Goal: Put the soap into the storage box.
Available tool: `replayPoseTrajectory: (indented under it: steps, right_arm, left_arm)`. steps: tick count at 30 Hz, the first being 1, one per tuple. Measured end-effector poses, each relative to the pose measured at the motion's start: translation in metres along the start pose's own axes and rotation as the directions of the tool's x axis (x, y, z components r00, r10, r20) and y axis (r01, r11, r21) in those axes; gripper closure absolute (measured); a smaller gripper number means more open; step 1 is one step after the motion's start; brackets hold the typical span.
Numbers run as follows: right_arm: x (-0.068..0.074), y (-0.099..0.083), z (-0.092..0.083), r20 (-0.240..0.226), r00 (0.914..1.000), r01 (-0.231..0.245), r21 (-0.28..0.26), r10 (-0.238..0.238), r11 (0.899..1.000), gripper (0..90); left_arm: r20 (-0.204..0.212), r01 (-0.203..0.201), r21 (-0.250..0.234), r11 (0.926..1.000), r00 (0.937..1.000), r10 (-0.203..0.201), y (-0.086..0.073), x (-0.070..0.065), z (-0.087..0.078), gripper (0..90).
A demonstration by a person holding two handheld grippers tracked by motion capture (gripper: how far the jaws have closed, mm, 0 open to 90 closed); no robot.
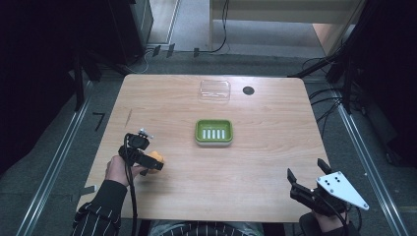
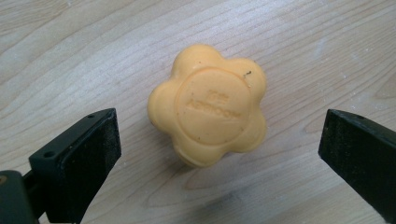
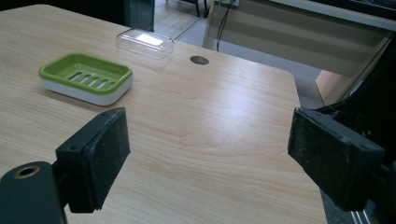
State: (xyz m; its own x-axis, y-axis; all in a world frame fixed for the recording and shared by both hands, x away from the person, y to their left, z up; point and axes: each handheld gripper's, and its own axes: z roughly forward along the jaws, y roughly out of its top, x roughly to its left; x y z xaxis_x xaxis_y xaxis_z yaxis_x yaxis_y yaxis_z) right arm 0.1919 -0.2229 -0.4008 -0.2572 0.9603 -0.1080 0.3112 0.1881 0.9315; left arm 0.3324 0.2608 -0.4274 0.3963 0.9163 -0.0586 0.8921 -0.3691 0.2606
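soap: orange flower-shaped soap bar (image 2: pixel 208 104) lying flat on the table (image 1: pixel 275 162), near-left part, stamped face up. Flat like that its lobed sides are free to pinch.

left gripper: the left gripper (image 2: pixel 219 154) hangs right over the soap with its jaws wide, one on each side and neither touching. In the high view the left gripper (image 1: pixel 147 160) sits above the bar with the hand behind it. Looks to me like it's lined up for a straight pinch, no grip yet.

soap dish: green soap dish (image 1: pixel 214 132) with a slotted tray, mid-table, well apart from the soap, to its right and a bit farther off. Nothing in it, so my guess is the bar ends up there.

clear lid: clear plastic lid (image 1: pixel 215 90) parked at the far edge, out of the way so the dish stays reachable.

right gripper: the right gripper (image 1: pixel 306 186) is at the near-right corner, jaws wide, holding nothing. Probably just waiting, maybe for the lid.

hole: dark round hole (image 1: pixel 248 90) in the tabletop just right of the lid.
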Motion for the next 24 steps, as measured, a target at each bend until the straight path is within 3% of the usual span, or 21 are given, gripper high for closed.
replayPoseTrajectory:
  steps: [18, 24]
  right_arm:
    - [0.0, 0.0, 0.0, 0.0, 1.0, -0.004, -0.001, 0.004, 1.0, 13.4]
    - [0.0, 0.0, 0.0, 0.001, 1.0, -0.004, -0.001, 0.004, 1.0, 13.4]
  left_arm:
    - [-0.002, -0.014, 0.054, 0.9984, 0.9999, 0.014, 0.014, 0.002, 0.015, 0.2]
    - [-0.008, -0.016, 0.071, 0.9973, 0.9998, 0.016, 0.016, 0.004, 0.02, 5.1]
